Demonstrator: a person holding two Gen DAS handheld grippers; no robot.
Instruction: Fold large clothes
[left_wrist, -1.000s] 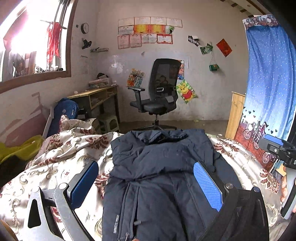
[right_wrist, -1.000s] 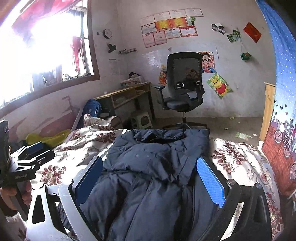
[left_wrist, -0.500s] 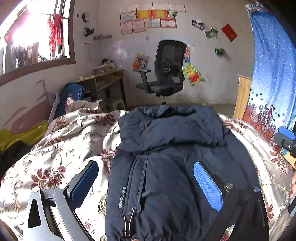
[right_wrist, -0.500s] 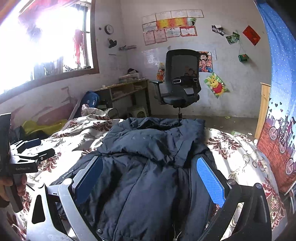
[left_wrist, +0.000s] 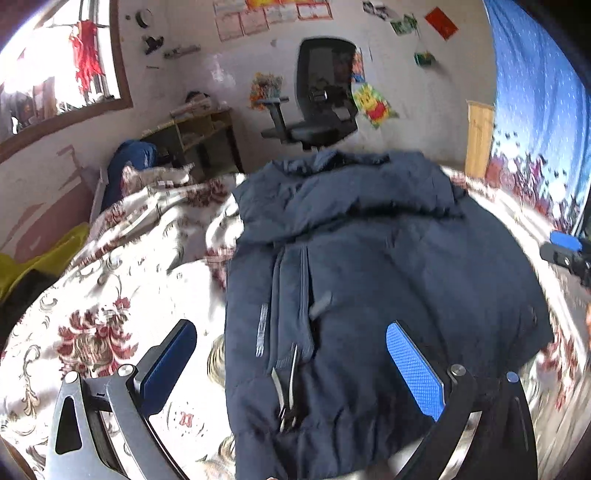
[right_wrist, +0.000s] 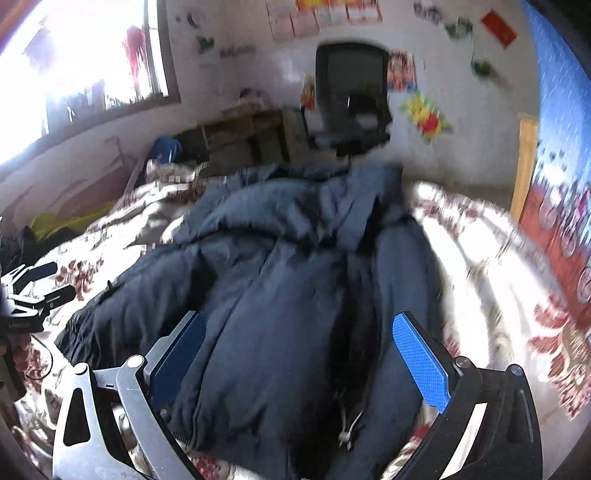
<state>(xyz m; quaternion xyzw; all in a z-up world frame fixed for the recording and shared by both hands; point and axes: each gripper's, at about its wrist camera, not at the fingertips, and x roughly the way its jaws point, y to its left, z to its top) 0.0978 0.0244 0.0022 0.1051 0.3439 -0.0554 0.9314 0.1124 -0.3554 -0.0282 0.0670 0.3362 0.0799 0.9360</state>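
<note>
Left wrist: puffy navy jacket (left_wrist: 369, 266) lies front-up, zipped, on the floral bedspread (left_wrist: 110, 295); both tools gape, empty.

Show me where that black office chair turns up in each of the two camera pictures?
Left wrist view: the office chair stands top centre, against the far wall, just beyond the navy jacket.
Right wrist view: the office chair is again top centre, blurred, behind the jacket.
Shared landmark: the yellow cartoon bear poster, right of the chair.

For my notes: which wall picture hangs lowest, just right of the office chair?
The yellow bear poster, tilted, beside the office chair. The paper sheets and red card hang much higher.
</note>
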